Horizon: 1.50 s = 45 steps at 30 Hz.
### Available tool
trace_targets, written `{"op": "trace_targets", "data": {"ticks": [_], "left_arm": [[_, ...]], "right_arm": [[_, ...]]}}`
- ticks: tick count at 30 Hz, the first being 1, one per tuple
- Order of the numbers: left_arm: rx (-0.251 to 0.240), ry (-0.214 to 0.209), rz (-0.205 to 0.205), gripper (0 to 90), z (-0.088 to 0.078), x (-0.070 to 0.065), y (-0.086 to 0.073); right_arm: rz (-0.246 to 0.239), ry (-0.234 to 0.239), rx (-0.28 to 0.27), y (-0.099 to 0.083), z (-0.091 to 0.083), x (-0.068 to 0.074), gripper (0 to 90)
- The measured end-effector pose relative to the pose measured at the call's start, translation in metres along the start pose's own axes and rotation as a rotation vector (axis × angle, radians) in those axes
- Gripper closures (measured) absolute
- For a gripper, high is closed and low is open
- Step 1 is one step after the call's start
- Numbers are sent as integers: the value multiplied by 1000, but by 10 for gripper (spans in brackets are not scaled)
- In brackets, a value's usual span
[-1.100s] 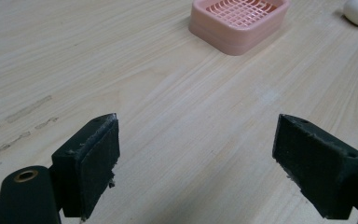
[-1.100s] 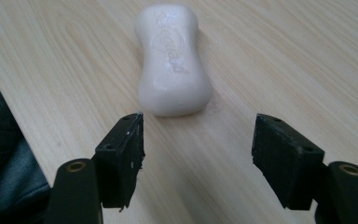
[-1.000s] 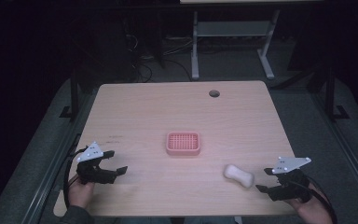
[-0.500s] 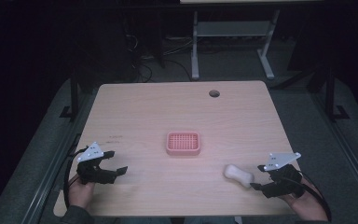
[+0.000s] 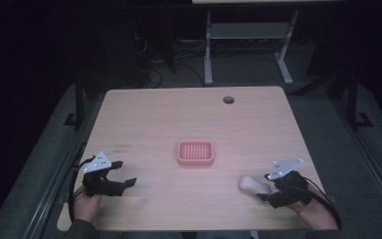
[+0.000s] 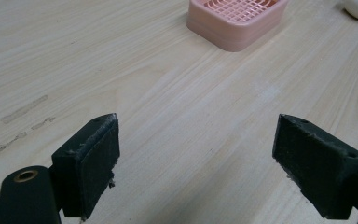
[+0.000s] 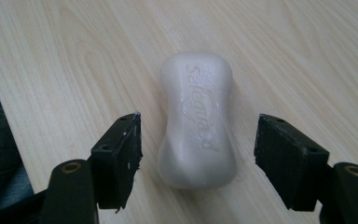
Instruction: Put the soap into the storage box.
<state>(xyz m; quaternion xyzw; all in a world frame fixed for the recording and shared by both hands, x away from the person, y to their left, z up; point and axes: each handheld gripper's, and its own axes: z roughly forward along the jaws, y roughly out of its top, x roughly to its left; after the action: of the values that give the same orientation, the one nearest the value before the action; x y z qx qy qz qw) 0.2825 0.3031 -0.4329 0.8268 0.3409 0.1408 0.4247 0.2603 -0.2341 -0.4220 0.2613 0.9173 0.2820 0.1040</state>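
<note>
Between spread right gripper fingers lies soap

One bench. On it, one white soap and one pink dish. Two grippers: a left gripper and a right gripper. One round hole in the bench.

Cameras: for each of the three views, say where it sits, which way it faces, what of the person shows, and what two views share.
High view: above the person's side, looking forward and down on the table; both hands show.
Left gripper view: on the left gripper, facing the pink soap dish.
Right gripper view: on the right gripper, facing the soap bar.
Shared: high and left gripper views show the dish.
</note>
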Motion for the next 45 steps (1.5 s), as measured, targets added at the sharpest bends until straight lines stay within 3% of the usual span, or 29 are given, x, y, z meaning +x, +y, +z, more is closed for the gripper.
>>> {"op": "trace_targets", "data": {"ticks": [13,31,45], "left_arm": [[-1,-1,0,140,1,0,0],[9,-4,10,140,1,-1,1],[10,-8,11,140,3,-2,1]], "right_arm": [[-36,13,73,14,26,-3,322],[-37,29,152,21,44,-7,445],[-7,57,149,18,47,-10,465]]}}
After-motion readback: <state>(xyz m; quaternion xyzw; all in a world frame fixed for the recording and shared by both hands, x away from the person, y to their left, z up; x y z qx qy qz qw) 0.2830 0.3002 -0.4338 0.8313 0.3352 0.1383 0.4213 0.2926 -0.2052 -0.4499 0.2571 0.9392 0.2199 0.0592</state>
